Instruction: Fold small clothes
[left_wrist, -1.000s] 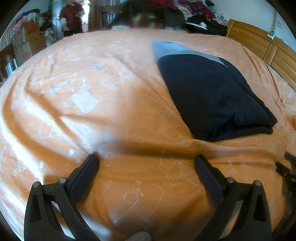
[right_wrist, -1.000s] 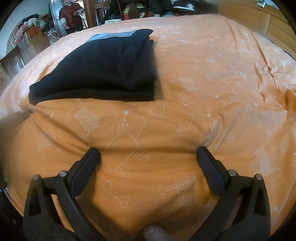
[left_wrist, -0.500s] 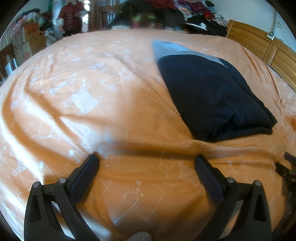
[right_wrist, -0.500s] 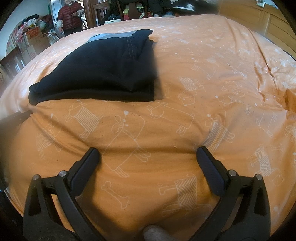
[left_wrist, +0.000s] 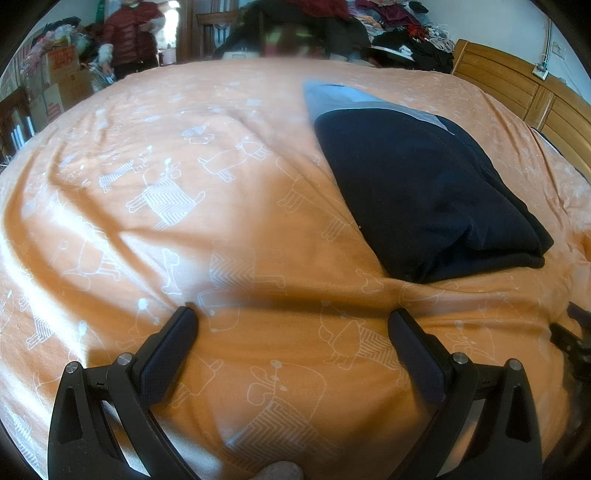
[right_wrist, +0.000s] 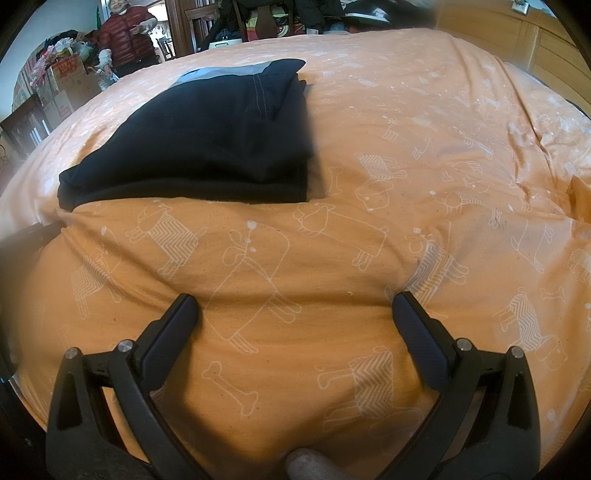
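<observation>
Left wrist view first: our left gripper (left_wrist: 291, 325) sits wide open over the orange duvet (left_wrist: 184, 236), gripping nothing. Same for our right gripper (right_wrist: 295, 314), spread wide and empty. Further out, the folded dark garment (left_wrist: 424, 192) lies flat on the duvet, well clear of both grippers.

Background: bedroom clutter around an orange bed.
Orange duvet (left_wrist: 184, 258) with white animal outlines, wrinkled. Wooden headboard (left_wrist: 535, 107) on the right. Person in a red puffer jacket (right_wrist: 127, 38) at the doorway, cardboard boxes (right_wrist: 70, 85) beside them. Clothes pile (left_wrist: 402, 37) beyond the bed.
</observation>
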